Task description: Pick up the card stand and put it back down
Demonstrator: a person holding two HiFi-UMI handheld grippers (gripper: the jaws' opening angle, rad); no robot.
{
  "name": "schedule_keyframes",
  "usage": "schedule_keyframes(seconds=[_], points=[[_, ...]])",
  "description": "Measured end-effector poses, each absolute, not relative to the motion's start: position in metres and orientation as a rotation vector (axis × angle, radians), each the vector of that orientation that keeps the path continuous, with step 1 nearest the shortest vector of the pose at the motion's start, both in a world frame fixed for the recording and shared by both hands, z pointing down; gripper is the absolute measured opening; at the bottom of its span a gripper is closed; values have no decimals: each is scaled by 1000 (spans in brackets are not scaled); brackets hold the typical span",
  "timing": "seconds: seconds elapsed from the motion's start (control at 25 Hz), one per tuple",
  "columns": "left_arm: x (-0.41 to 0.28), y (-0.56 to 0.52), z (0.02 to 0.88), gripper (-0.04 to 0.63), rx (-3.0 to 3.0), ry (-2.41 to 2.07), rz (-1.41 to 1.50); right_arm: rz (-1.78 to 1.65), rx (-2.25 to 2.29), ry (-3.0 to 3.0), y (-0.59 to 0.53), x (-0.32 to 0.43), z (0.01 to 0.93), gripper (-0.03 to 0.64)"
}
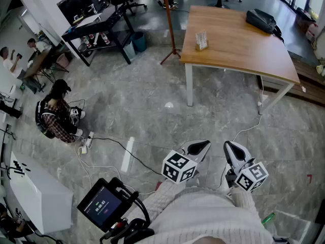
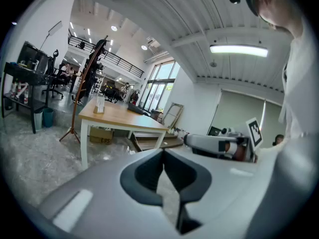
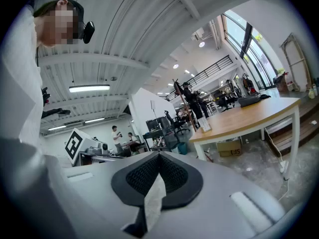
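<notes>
The card stand (image 1: 201, 40) is a small upright card in a wooden base, near the left edge of the wooden table (image 1: 238, 44), far ahead of me. It shows small in the left gripper view (image 2: 100, 105) and in the right gripper view (image 3: 204, 125). My left gripper (image 1: 199, 147) and right gripper (image 1: 232, 149) hover side by side over the floor, close to my body and well short of the table. Both point toward the table. Each one's jaws meet at the tips (image 2: 163, 151) (image 3: 159, 154) with nothing between them.
A black bag (image 1: 261, 20) lies at the table's far right. A wooden tripod pole (image 1: 169, 29) stands by the table's left corner. A person crouches on the floor (image 1: 56, 117) at left amid cables. A black desk (image 1: 96, 24), a white box (image 1: 35, 197) and a screen (image 1: 103, 205) are also at left.
</notes>
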State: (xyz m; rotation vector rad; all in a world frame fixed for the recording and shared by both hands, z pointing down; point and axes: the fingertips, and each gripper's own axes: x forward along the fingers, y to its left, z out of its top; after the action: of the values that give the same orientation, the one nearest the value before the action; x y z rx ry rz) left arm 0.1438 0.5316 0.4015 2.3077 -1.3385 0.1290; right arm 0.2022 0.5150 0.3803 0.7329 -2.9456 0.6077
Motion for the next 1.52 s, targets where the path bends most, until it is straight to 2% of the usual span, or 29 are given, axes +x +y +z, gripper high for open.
schedule_keyframes(seconds=[0.28, 0.72, 0.96, 1.52], points=[[120, 476, 409, 8, 2324, -1340, 130, 604, 752, -2941, 458, 175, 389, 0], [42, 296, 373, 8, 2445, -1288, 143, 545, 823, -2954, 291, 99, 361, 0], [12, 237, 383, 9, 2445, -1237, 190, 580, 868, -2962, 230, 65, 357, 0], [-36, 96, 406, 8, 2356, -1261, 186, 695, 678, -2943, 96, 5, 373, 0]])
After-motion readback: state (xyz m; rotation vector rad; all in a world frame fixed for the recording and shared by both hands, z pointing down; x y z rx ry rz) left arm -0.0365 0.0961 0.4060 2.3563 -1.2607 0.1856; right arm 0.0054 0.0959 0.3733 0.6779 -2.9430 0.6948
